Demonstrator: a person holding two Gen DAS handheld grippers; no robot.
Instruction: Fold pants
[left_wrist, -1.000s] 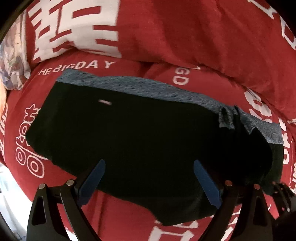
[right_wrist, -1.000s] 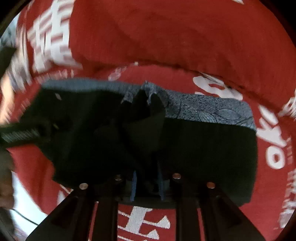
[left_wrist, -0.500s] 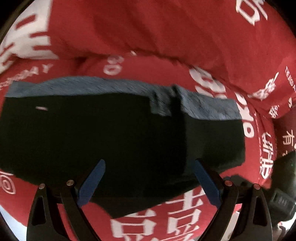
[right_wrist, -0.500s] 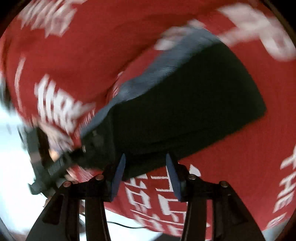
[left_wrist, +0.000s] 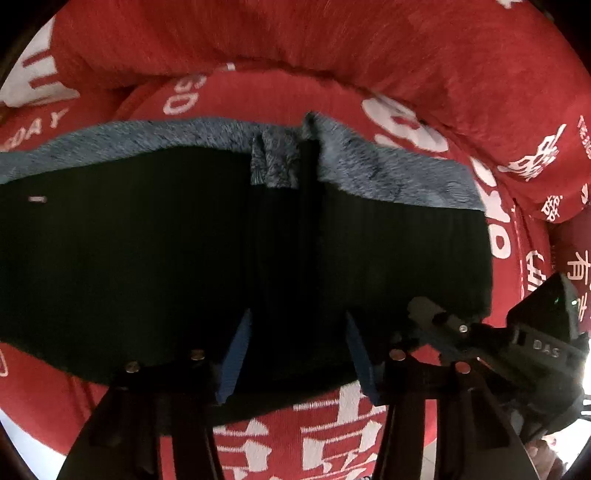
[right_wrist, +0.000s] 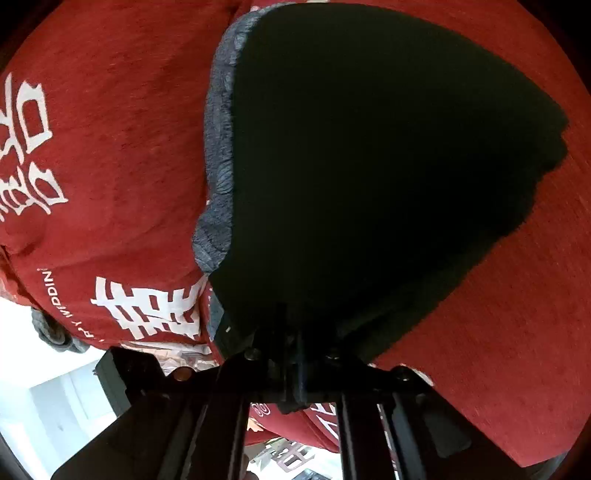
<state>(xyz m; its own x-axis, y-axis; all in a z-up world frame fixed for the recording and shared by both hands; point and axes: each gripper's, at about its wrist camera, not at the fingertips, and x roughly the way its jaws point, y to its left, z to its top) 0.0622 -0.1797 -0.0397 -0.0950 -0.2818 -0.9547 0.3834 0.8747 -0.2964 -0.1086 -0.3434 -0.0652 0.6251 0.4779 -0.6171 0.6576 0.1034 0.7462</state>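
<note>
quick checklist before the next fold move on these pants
1. Right gripper shut on the pants edge: ok.
2. Left gripper gripping cloth: cannot tell; its jaws have just been closing, with black cloth between them.
3. Waistband flat: not ok, bunched at the middle.
4. Pants fully on the red blanket: ok.
5. Grippers apart from each other: ok; the right one sits beside the left.

White letters "DAY" are seen printed on the red blanket (left_wrist: 280, 96); "DAS" is read on the right gripper (left_wrist: 546, 347).
</note>
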